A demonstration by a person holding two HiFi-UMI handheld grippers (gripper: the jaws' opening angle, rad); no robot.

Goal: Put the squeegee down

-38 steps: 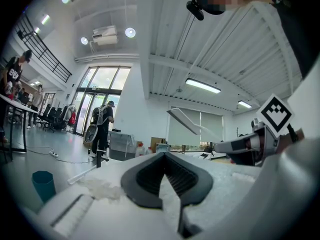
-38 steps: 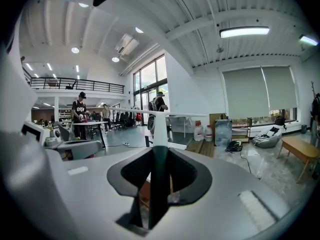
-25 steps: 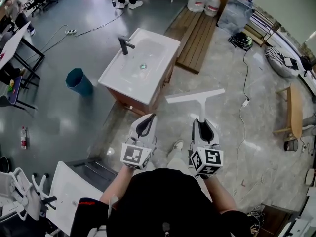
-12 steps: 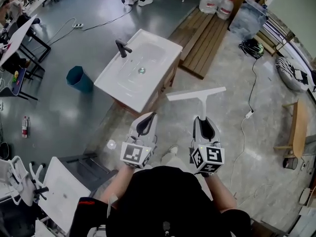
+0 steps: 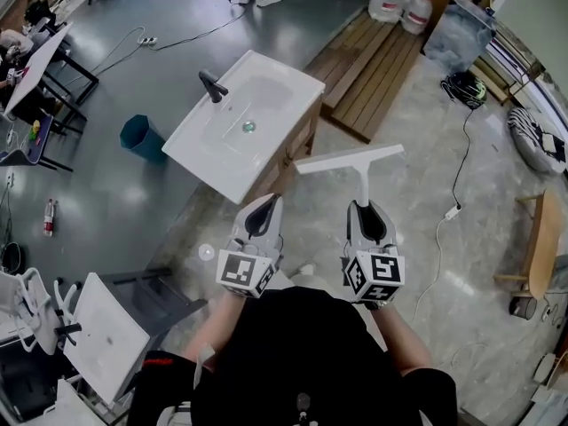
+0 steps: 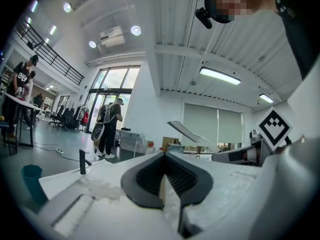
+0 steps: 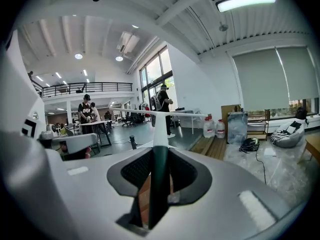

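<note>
The squeegee (image 5: 349, 161) is white and T-shaped, with its blade held level and crosswise above the floor. My right gripper (image 5: 362, 204) is shut on its dark handle, and in the right gripper view the squeegee (image 7: 159, 134) runs straight out from between the pads. My left gripper (image 5: 269, 201) is beside it on the left, shut with nothing in it. The left gripper (image 6: 167, 176) also sees the squeegee (image 6: 192, 133) off to its right. Just ahead of the left gripper is a white sink cabinet (image 5: 213, 153) with a black tap (image 5: 211, 85).
A blue bin (image 5: 142, 140) stands left of the sink. A wooden platform (image 5: 377, 65) with water bottles (image 5: 404, 7) lies beyond on the right. Cables (image 5: 457, 185) cross the marble floor. A white chair (image 5: 111, 335) is at lower left, and people stand at the far end.
Both grippers have travelled forward together towards the sink cabinet, whose near corner now lies close to the left gripper. The squeegee stays held in the right gripper.
</note>
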